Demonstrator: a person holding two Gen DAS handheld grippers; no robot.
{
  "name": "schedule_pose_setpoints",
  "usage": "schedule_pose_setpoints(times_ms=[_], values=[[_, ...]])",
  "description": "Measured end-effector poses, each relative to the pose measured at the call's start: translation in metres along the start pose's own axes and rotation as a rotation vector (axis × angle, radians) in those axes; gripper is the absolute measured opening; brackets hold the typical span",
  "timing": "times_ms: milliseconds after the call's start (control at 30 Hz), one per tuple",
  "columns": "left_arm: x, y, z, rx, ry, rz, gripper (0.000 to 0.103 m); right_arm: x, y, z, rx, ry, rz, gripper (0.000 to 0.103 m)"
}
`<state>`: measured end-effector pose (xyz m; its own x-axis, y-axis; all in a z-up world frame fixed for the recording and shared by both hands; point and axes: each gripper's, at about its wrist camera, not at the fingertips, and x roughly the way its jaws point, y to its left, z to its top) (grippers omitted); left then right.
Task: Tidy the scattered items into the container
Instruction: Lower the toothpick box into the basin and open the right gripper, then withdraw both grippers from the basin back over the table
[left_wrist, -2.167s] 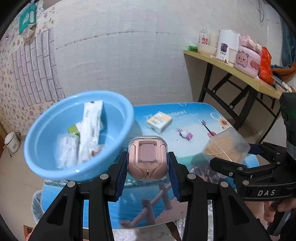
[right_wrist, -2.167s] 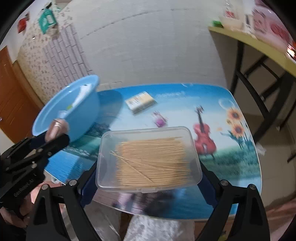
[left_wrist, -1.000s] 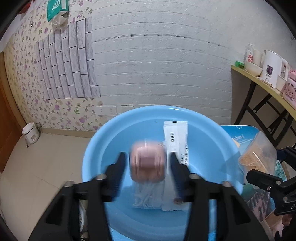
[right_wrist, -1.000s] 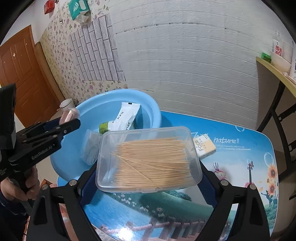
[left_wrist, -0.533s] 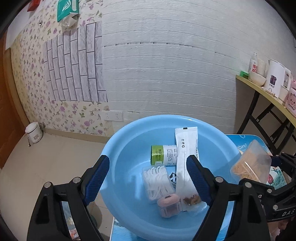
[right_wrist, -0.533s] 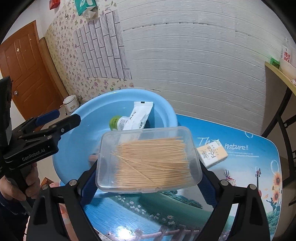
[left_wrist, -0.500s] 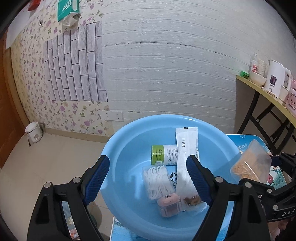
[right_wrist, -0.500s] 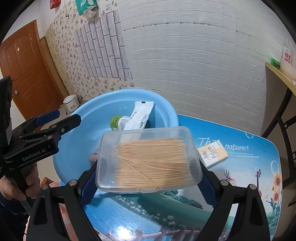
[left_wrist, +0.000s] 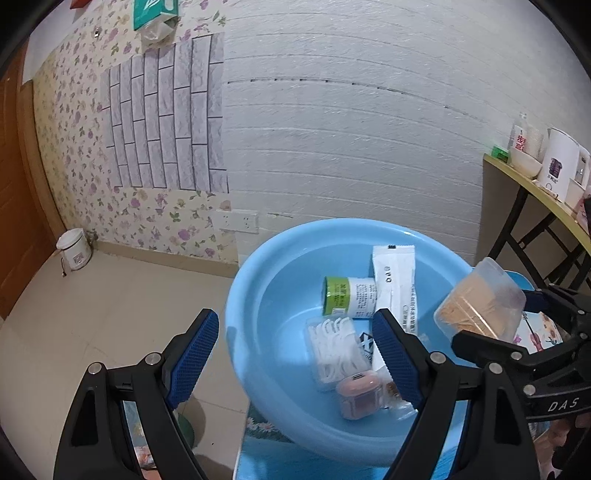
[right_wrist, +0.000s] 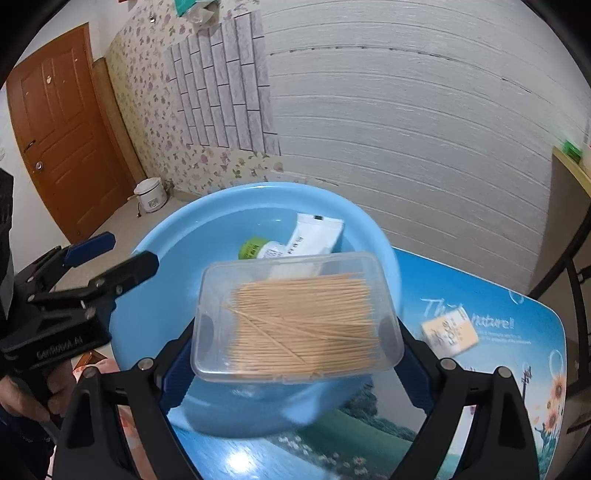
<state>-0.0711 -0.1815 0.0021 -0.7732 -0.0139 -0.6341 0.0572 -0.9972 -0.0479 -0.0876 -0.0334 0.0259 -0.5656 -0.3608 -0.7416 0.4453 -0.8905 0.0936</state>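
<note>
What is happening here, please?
A person is tidying small items into a blue basin. The right gripper holds a clear box of toothpicks over the basin. The left gripper is open and holds nothing. In the basin lie a pink case, a floss pick pack, a white sachet and a green-capped bottle. A small yellow box is on the table.

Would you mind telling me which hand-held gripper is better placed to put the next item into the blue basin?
The right hand-held gripper: it holds the clear toothpick box just over the blue basin. The left hand-held gripper is open and empty.
</note>
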Motion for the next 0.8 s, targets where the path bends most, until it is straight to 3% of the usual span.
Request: schedule_pose_setpoints(times_ms=[133,200,267,500,800], values=[[0.000,0.005,-0.002,-0.015,0.003,0.000,0.084,0.012,0.006,0.002,-0.040,0.032,-0.003,0.093],[-0.001,0.005,-0.004,-0.018,0.003,-0.002,0.084,0.013,0.008,-0.001,-0.064,0.019,-0.051,0.103],[-0.001,0.004,-0.005,-0.017,0.005,-0.005,0.084,0.012,0.010,-0.006,-0.063,0.002,-0.056,0.103],[-0.007,0.003,-0.005,-0.020,0.002,-0.010,0.084,-0.004,-0.014,-0.007,0.041,-0.029,-0.009,0.103],[-0.019,-0.014,-0.007,0.001,-0.003,-0.034,0.084,-0.032,-0.044,-0.029,0.133,-0.064,-0.041,0.103]])
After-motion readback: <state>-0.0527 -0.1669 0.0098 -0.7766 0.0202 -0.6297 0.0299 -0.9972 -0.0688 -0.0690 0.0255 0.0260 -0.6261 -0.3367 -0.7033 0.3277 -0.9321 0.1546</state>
